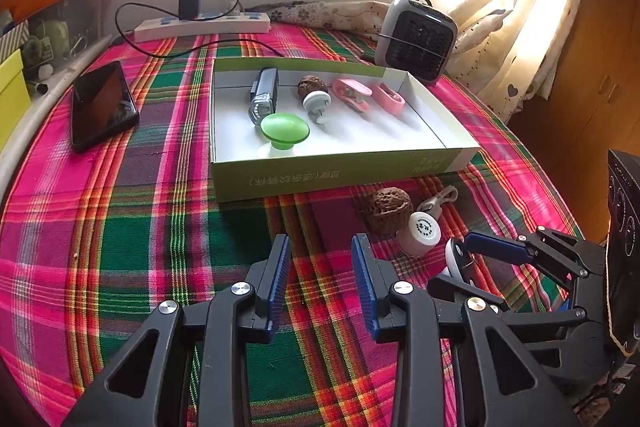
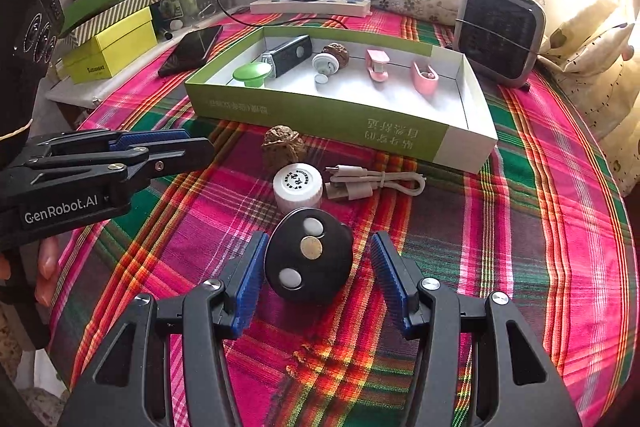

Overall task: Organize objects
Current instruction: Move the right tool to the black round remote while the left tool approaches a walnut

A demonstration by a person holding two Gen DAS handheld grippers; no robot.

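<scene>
A green-and-white open box (image 1: 340, 175) (image 2: 320, 119) holds a green knob (image 1: 285, 130), a silver-black device (image 1: 264, 97), a walnut with a white cap, and two pink clips (image 1: 372, 95). On the cloth before the box lie a walnut (image 2: 283, 143) (image 1: 389, 209), a white bottle (image 2: 298, 185) (image 1: 420, 233), a white cable (image 2: 372, 183) and a black oval remote (image 2: 308, 261). My right gripper (image 2: 318, 259) is open, its jaws on either side of the remote, apart from it. My left gripper (image 1: 320, 259) is open and empty over the cloth, left of the walnut.
A phone (image 1: 102, 105) lies left of the box. A power strip (image 1: 202, 23) with charger sits at the back. A small heater (image 1: 416, 39) stands back right. Yellow and green boxes (image 2: 112, 47) stack at the left. The plaid cloth (image 1: 120, 227) covers the round table.
</scene>
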